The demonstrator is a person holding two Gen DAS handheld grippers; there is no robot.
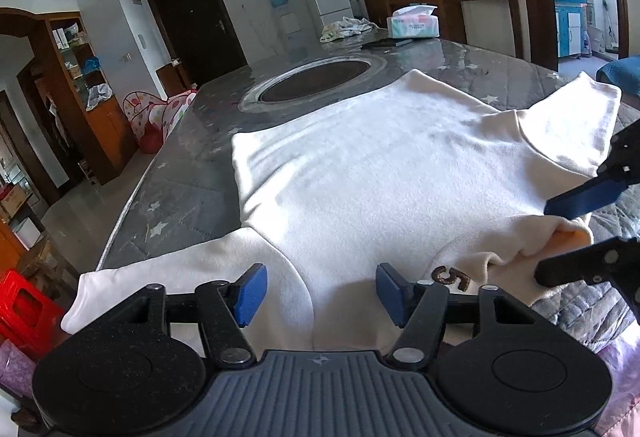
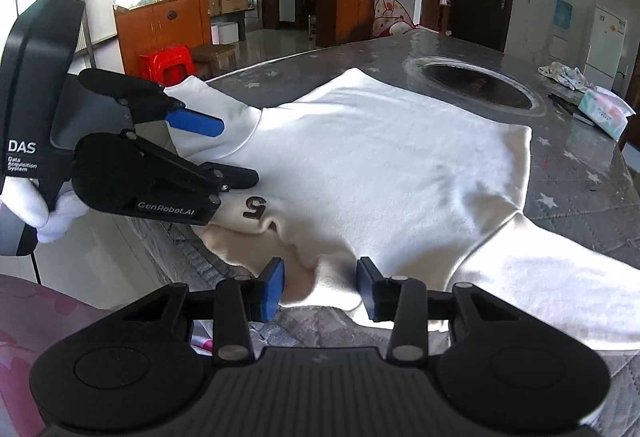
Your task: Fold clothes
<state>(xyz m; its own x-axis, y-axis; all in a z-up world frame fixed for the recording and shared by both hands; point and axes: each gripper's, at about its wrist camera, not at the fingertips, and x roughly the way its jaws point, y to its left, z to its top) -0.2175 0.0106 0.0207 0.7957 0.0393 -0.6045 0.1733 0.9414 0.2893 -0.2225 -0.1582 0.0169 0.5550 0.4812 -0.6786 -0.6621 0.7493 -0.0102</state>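
Note:
A cream-white sweatshirt (image 1: 372,173) lies spread flat on the table, neckline toward me, with a brown "5" (image 1: 452,277) beside the collar. My left gripper (image 1: 320,293) hovers open over the near shoulder and sleeve seam with nothing pinched between its blue pads (image 1: 252,293). In the right wrist view it (image 2: 236,153) hangs over that same shoulder by the "5" (image 2: 252,207). My right gripper (image 2: 320,289) is open, its pads (image 2: 272,289) straddling the bunched collar fold of the sweatshirt (image 2: 400,165). The left wrist view shows it (image 1: 544,241) around that fold.
The grey quilted star cover (image 1: 180,173) tops the table, with a round dark inset (image 1: 316,81) beyond the garment. A tissue box (image 1: 414,22) and crumpled cloth (image 1: 346,27) sit at the far end. A red stool (image 2: 168,63) stands off the table's side. A white-gloved hand (image 2: 40,213) holds the left gripper.

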